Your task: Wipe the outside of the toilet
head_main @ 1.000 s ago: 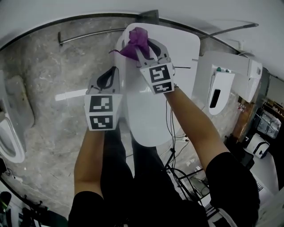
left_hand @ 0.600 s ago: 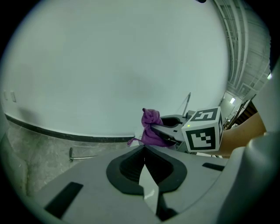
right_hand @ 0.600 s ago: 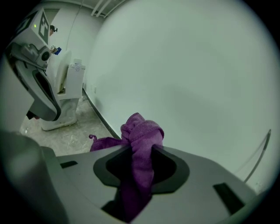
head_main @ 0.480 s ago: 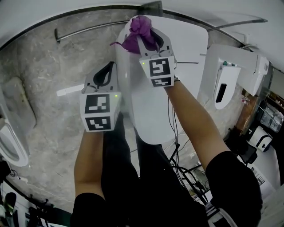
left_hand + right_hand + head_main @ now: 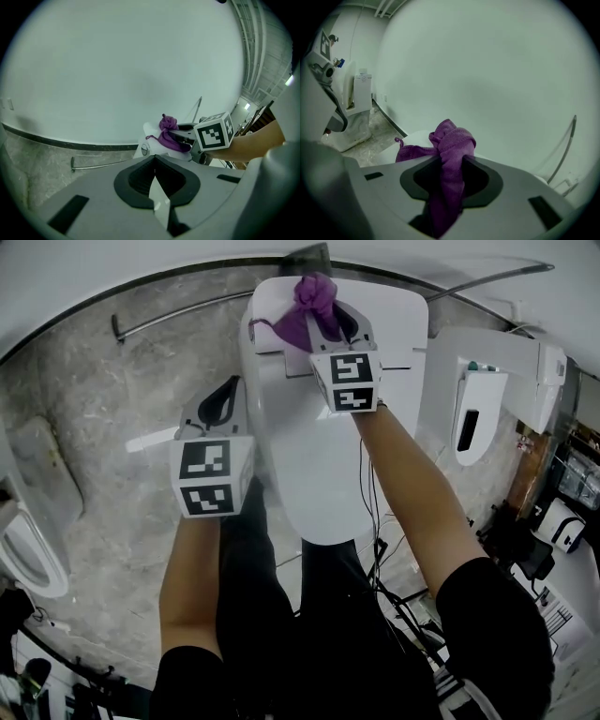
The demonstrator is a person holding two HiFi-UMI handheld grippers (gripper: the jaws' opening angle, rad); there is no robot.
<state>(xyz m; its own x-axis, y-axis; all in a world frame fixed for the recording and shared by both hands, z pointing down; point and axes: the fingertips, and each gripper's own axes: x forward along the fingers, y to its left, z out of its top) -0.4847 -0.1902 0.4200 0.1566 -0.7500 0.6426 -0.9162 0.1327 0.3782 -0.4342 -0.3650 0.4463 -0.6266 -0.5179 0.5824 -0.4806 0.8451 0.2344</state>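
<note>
Closest to me the person's two bare forearms reach forward over dark trousers. The left gripper (image 5: 228, 395) hangs low beside the toilet (image 5: 314, 465), out over the marbled floor (image 5: 112, 456). Its jaws are pressed together with nothing between them, and it has barely stirred in the last second.

The closed lid runs away from the person, and the action is beyond it. The right gripper (image 5: 330, 322) is clamped on a bunched purple cloth (image 5: 305, 307), which sticks up out of the jaws with a loose tail trailing off to the left. A second ago that bundle sat nearer the left front corner of the cistern (image 5: 398, 320). It has since been pushed farther back and a little inward, so it is now on the cistern's top close to the wall edge. The tail seems to lie on the white surface, though I can't swear how firmly the wad itself is pressing down.

So I'd say the wiping is under way but young — one pass across the cistern top, with the lid, the flanks and the base seemingly not yet touched.

Farther off, a thin rail (image 5: 178, 307) runs along the foot of the wall, and a second white toilet (image 5: 487, 390) stands well apart to the right.
</note>
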